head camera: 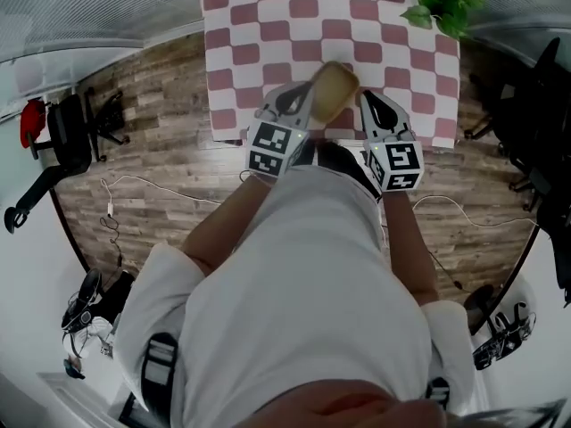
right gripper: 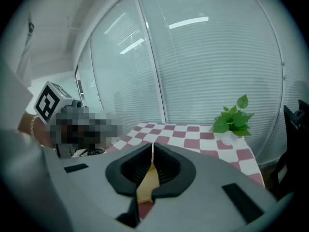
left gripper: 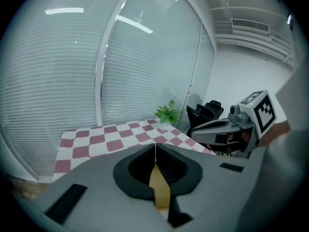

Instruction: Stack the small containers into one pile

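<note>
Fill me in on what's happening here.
A person stands at the checkered table with a gripper in each hand. The left gripper and the right gripper are each shut on a thin edge of one tan container, near the table's front edge. No other container shows. A potted plant sits at the far right corner.

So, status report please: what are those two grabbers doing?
Left gripper shut on tan rounded container. Right gripper shut on it too. Held over red-checked table, green plant far off.

no legible words or numbers, only square code markers point(head camera: 275, 147) on left hand-held gripper point(head camera: 300, 96), right hand-held gripper point(head camera: 368, 98)
</note>
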